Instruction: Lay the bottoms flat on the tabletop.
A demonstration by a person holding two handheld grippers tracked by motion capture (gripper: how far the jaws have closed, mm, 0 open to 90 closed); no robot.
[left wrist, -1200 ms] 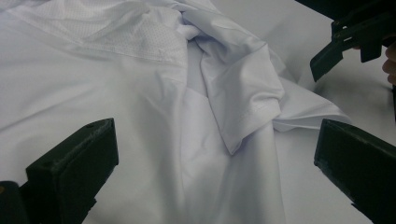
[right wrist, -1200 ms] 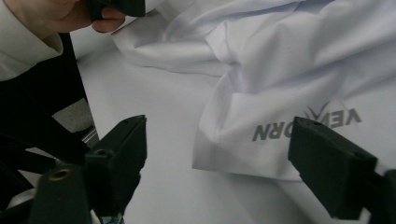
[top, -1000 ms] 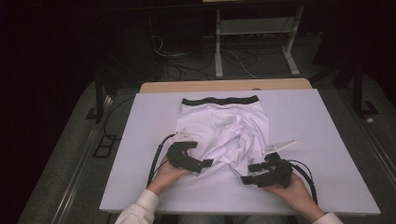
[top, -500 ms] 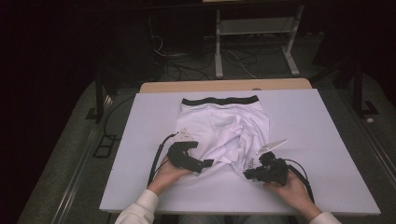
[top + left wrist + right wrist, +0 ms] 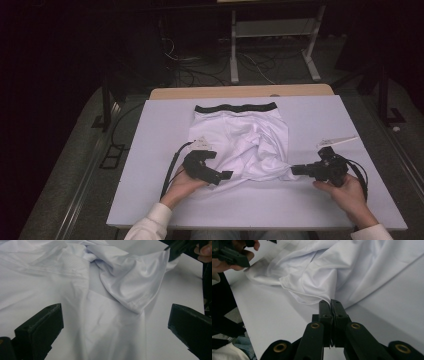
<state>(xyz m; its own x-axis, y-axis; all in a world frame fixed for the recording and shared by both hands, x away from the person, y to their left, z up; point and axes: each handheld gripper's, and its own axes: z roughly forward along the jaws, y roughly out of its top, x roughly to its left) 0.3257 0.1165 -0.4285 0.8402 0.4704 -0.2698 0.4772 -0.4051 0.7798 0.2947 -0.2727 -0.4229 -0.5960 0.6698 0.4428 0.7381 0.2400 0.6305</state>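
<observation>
Since the earlier frame the right gripper (image 5: 296, 170) has pulled toward the table's right edge, its jaws pinched tight on the white shorts' (image 5: 242, 145) hem, drawing that corner out. The left gripper (image 5: 226, 175), jaws spread wide over the cloth, has barely shifted. The shorts lie mid-table on the white table (image 5: 150, 150), waistband toward its far edge, above a dark cabled floor (image 5: 200, 70).

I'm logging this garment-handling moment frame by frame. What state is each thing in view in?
white shorts: crumpled on the table, black waistband at the far side, one hem corner drawn out sideways.
right gripper: jaws have just closed, shut on the shorts' hem corner.
left gripper: jaws wide open, cloth lying between them, not pinched.
white table: flat, bearing the shorts.
</observation>
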